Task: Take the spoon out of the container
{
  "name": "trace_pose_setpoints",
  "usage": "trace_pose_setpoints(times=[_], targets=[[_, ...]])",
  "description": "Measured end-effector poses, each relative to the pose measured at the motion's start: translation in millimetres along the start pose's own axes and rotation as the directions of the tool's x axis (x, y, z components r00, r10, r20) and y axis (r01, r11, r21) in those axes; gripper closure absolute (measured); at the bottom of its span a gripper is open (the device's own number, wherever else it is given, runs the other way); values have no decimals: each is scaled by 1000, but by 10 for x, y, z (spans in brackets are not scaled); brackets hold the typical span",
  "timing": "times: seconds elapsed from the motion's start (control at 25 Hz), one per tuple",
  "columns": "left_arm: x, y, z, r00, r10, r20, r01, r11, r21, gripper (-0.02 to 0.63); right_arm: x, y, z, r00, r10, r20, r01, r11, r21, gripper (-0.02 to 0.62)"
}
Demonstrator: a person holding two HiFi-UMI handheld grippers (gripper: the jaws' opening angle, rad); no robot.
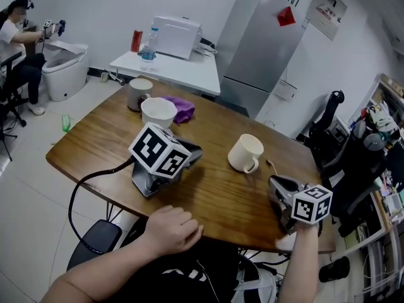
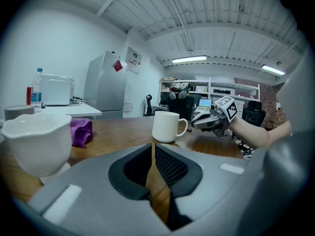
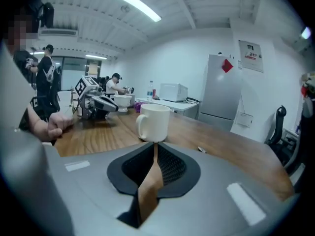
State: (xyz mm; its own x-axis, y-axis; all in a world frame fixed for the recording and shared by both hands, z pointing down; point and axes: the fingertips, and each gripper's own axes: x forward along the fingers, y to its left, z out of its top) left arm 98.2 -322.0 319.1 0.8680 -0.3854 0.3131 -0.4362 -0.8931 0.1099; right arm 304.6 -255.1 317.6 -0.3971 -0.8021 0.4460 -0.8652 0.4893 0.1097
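Observation:
A white mug (image 1: 245, 152) stands upright on the wooden table (image 1: 214, 201); I see no spoon in it from any view. A small slim object (image 1: 271, 165) lies on the wood just right of the mug, too small to identify. My left gripper (image 1: 191, 153) rests on the table by itself, jaws shut and empty, pointing toward the mug (image 2: 165, 126). The left hand (image 1: 172, 228) lies off it at the near edge. My right gripper (image 1: 278, 184), held in the right hand, sits low near the mug's right, jaws shut with nothing between them (image 3: 155, 149).
At the far side of the table stand a white bowl (image 1: 158, 112), a purple cloth (image 1: 182, 109) and a grey cup (image 1: 139, 93). A black cable (image 1: 82, 188) runs off the near left edge. A fridge, a white side table and office chairs surround the table.

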Motion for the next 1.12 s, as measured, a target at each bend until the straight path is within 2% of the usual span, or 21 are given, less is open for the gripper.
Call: trace_pose_setpoints(times=[0.36, 0.68, 1.12], targets=[[5, -8, 10, 1000, 1, -1, -1, 1000, 0, 584, 33, 295, 194, 981, 106, 161, -124, 987, 105, 586], [-4, -10, 14, 1000, 1, -1, -1, 1000, 0, 584, 85, 388, 204, 972, 146, 186, -174, 974, 145, 592], [-13, 10, 13, 1000, 1, -2, -1, 1000, 1, 584, 95, 325, 253, 963, 152, 222, -185, 973, 136, 594]])
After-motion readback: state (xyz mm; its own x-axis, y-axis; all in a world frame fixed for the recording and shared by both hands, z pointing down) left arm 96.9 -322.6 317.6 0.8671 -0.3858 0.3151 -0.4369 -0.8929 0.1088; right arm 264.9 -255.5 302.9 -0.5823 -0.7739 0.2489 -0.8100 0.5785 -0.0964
